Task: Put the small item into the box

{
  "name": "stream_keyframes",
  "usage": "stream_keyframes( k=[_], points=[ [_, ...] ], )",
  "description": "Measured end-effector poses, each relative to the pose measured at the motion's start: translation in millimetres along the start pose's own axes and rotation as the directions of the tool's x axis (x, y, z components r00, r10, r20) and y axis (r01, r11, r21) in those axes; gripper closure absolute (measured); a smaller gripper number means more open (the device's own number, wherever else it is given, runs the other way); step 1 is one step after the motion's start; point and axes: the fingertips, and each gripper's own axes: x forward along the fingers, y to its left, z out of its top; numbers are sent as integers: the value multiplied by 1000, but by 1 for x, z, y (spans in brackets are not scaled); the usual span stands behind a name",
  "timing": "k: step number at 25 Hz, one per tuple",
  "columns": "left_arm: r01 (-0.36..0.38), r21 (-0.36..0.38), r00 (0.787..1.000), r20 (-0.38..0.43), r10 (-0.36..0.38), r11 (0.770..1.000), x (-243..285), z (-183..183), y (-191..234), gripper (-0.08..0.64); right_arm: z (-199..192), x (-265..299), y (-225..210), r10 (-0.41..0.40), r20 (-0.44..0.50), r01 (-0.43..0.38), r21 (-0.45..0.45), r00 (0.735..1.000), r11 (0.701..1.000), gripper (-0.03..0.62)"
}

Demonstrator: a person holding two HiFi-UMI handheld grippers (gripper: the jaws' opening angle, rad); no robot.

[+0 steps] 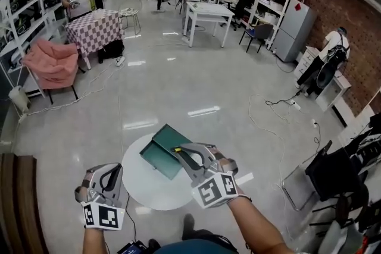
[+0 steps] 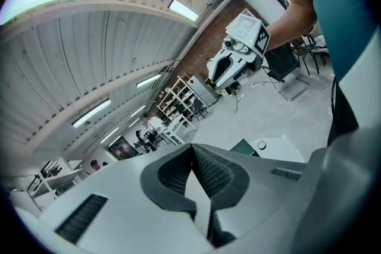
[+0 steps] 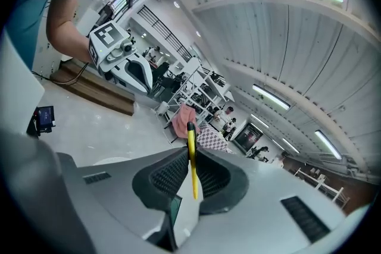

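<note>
One round white table (image 1: 143,187) — green box (image 1: 165,150) atop — on glossy floor (image 1: 178,86).

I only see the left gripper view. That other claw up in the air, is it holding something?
Observer: Yes. The right gripper view shows the right claw shut on a thin yellow stick.
Operator: And where is the box it goes in?
Observer: In the head view the green box lies on a round white table, and the right claw's tip shows over it.
Operator: Where is my claw, then?
Observer: The head view puts the left claw at the table's left edge, apart from the box.
</note>
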Motion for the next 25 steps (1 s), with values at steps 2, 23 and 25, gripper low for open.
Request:
stream_keyframes(
  k=[2,23,25],
  points=[
    [-16,-5,1000,-26,16,1000,16,-2,0,541,-13,14,-10,23,23,-23,-2,999,1000,528],
    [-43,-66,989,-145,33,997,130,-25,-24,541,-119,106,-46,160,85,-162,12,983,987,528],
    [-23,-80,991,-135,12,997,142,-32,-36,541,-133,109,-40,158,72,-160,22,985,987,528]
  ],
)
